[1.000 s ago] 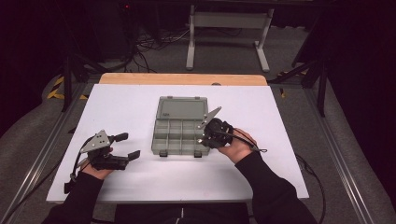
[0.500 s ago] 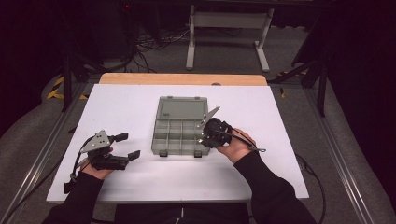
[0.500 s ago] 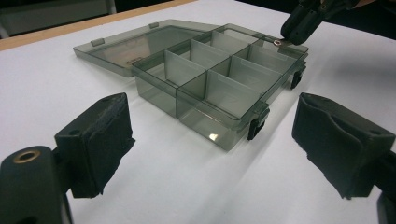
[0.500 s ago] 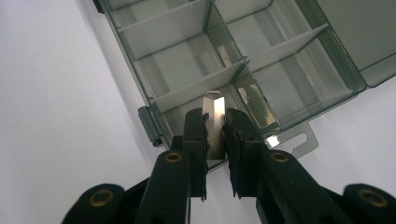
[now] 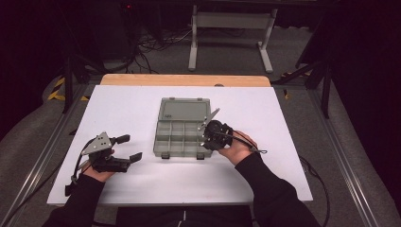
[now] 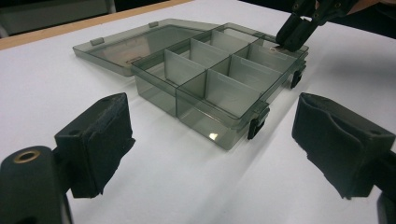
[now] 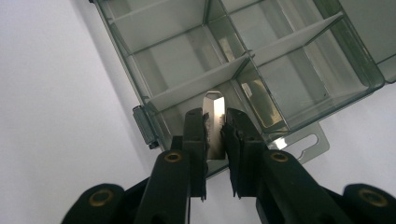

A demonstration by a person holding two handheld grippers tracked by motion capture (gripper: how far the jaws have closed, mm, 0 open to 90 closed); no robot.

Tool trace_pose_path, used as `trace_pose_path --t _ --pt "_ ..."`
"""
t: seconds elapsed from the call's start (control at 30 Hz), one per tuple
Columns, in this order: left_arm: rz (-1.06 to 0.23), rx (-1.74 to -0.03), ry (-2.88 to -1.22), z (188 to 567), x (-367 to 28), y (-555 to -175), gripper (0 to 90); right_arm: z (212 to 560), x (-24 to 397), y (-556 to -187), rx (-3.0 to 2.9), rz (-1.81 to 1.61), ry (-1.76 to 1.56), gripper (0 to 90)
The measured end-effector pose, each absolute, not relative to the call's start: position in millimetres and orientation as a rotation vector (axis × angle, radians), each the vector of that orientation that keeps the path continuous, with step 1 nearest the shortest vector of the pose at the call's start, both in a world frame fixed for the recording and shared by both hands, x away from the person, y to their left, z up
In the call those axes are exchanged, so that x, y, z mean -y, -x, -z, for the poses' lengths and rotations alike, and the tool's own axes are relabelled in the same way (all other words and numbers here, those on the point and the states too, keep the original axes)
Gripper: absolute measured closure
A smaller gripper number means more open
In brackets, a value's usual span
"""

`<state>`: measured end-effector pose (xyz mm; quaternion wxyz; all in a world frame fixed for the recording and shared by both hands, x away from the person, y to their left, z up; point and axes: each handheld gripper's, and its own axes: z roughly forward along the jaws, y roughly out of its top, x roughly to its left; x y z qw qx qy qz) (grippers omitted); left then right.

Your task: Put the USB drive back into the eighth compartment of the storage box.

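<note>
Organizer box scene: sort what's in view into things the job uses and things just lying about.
In use:
- organizer box, lid open
- metal strip, pinched in the right gripper over a corner compartment
- left gripper, jaws open, resting off to the box's side

Lying about:
- white tabletop
- cables on the floor behind
- metal stand

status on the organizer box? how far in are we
Done: the compartment box lies open, lid flat behind it, compartments look empty. In hand: the right gripper pinches a small flat metal piece over a corner compartment by a latch. Left: releasing it there. The left gripper rests open, idle.
</note>
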<state>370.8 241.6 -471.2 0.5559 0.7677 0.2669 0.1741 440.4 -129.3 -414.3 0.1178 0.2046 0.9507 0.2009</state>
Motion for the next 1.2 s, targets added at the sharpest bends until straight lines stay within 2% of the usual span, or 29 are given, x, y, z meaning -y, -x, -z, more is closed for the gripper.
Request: trace_pose_path --t 1.0,1.2 --pt "-0.391 -0.618 -1.818 473 -239 -373 11.2 417 124 -440 -2.802 -0.583 -0.58 76.3" --pt "-0.373 -0.615 -1.785 470 -240 -376 6.0 408 133 -437 -2.766 -0.636 -0.584 83.3"
